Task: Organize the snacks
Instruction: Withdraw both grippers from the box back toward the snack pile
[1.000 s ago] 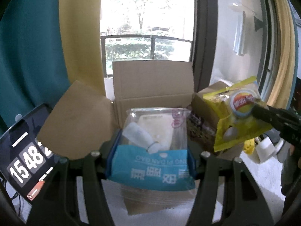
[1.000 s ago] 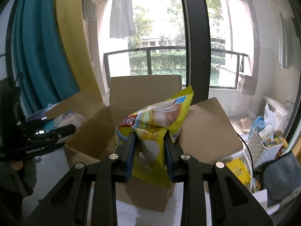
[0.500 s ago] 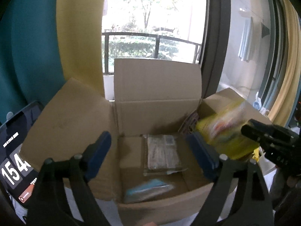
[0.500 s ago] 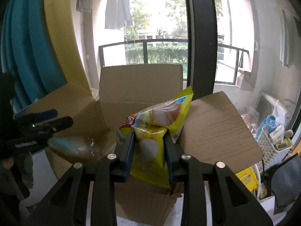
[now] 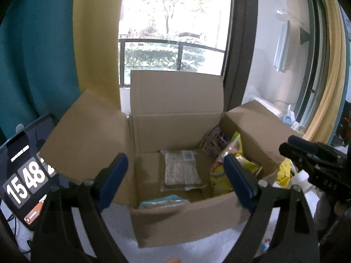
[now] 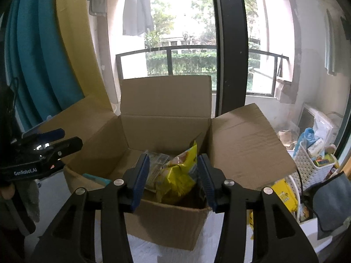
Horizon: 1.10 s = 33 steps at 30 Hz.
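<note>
An open cardboard box (image 5: 175, 217) (image 6: 166, 221) stands on the white surface with its flaps up. Inside lie a blue packet (image 5: 162, 201), a clear flat packet (image 5: 181, 171), a dark printed packet (image 5: 216, 140) and the yellow chip bag (image 5: 232, 164) (image 6: 177, 175) at the right side. My left gripper (image 5: 175, 184) is open and empty above the box's front. My right gripper (image 6: 173, 177) is open just above the chip bag, jaws apart on either side of it. Each gripper shows in the other's view (image 5: 316, 162) (image 6: 41, 151).
A tablet with a clock (image 5: 24, 177) leans at the left. A white basket of items (image 6: 316, 166) and yellow packets (image 6: 283, 192) sit at the right. Teal and yellow curtains (image 5: 43, 43) and a balcony window (image 6: 179, 43) stand behind the box.
My left gripper let go of the blue packet, which now lies in the box. My right gripper lowered the yellow chip bag into the box and opened.
</note>
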Tool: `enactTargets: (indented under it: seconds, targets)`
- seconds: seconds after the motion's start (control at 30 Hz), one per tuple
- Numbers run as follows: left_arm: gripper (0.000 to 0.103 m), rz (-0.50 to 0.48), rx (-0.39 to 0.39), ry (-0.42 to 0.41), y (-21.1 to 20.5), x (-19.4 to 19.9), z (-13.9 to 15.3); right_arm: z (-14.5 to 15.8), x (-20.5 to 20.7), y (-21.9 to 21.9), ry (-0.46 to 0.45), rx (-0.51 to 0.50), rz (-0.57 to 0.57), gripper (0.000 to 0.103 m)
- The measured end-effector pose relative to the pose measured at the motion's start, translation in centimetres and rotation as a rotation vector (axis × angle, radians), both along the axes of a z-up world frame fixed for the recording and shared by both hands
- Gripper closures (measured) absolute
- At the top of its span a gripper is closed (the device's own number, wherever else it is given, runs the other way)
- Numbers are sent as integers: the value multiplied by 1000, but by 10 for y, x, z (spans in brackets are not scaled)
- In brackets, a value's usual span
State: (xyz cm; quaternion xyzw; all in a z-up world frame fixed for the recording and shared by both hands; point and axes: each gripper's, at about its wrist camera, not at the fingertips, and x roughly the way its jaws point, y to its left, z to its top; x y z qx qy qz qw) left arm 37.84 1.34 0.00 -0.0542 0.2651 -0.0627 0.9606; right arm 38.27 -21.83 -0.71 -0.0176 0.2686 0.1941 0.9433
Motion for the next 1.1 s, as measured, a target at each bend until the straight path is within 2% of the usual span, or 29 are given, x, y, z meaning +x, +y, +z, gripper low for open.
enactTargets:
  seconds: [0.6, 1.1]
  targets:
    - [13, -20, -7, 2, -4, -68, 4, 10, -66, -18, -3, 9, -11, 54]
    - [13, -11, -9, 90, 1, -117, -32, -7, -114, -42, 45, 10, -48, 53]
